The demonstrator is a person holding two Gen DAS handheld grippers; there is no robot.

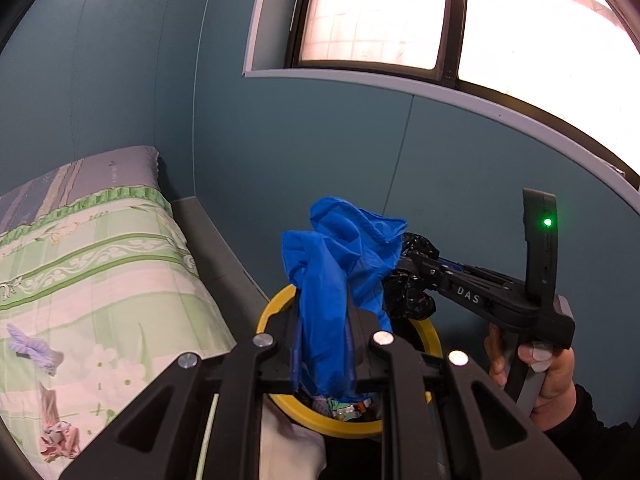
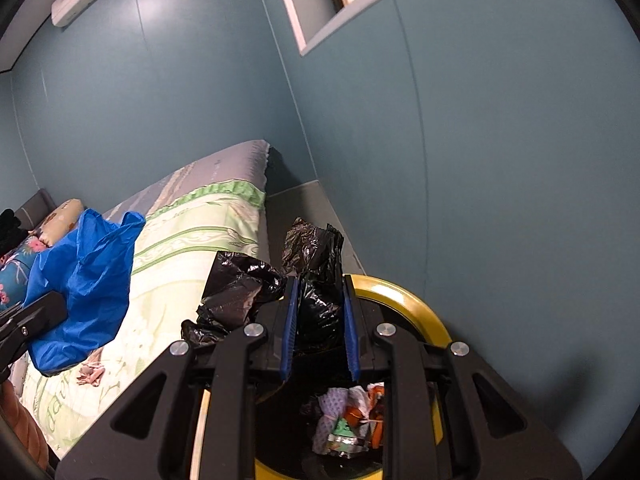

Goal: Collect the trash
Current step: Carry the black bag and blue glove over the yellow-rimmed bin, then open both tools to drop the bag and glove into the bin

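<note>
Left gripper (image 1: 326, 354) fingers clamp a blue plastic bag (image 1: 340, 264); right gripper (image 2: 320, 328), lettered "DAS", clamps a black bag (image 2: 316, 280) above the yellow-rimmed bin (image 2: 404, 296), lower centre.

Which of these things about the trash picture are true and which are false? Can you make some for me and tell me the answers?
1. The left tongs hold a blue plastic bag. True.
2. The right tongs hold a red bag. False: they pinch a black plastic bag.
3. The bin has a yellow rim. True.
4. The bin has nothing inside. False: crumpled wrappers and paper lie in it.
5. The bed has a green flowery cover. True.
6. The walls are painted orange. False: the wall is blue-green.
</note>
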